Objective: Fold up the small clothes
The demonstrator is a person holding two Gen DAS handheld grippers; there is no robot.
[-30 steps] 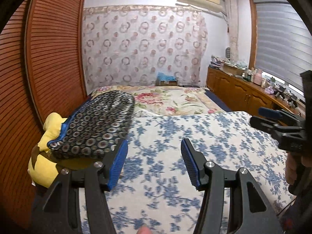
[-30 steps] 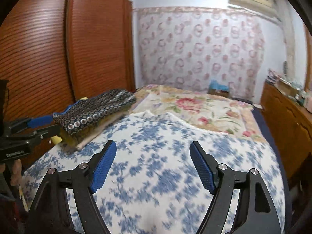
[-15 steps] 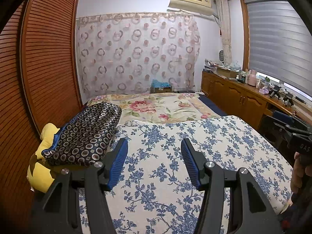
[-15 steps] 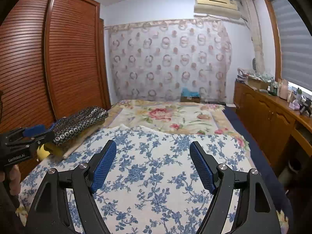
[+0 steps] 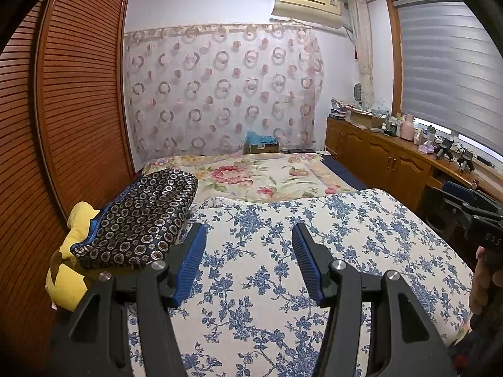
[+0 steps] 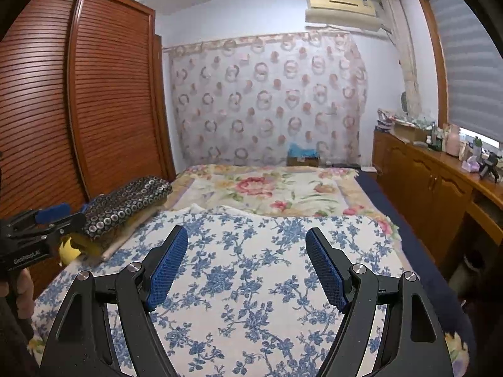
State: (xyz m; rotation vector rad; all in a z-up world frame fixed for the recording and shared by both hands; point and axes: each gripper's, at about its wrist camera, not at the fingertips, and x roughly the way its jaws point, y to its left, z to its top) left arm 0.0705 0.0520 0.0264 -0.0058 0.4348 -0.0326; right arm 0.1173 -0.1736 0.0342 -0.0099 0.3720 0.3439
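Observation:
A folded dark garment with a ring pattern (image 5: pixel 141 220) (image 6: pixel 125 202) lies on a yellow cushion (image 5: pixel 67 278) at the bed's left edge. My left gripper (image 5: pixel 248 235) hovers open over the blue-flowered cover (image 5: pixel 283 282), just right of the dark garment, with nothing between its blue pads. My right gripper (image 6: pixel 246 235) stands open and empty over the same cover (image 6: pixel 245 282). Each gripper also shows at the edge of the other's view, held by a hand (image 5: pixel 484 282) (image 6: pixel 19 286).
A wooden slatted wardrobe (image 5: pixel 78 110) runs along the bed's left side. A wooden cabinet (image 6: pixel 433 185) topped with bottles and clutter runs along the right under a window blind. A pink-flowered blanket (image 5: pixel 251 176) covers the far bed. A curtain hangs behind.
Both views have tilted up and drawn back: more wall and ceiling show now. The dark garment sits farther from both grippers. Both grippers' jaws kept their width.

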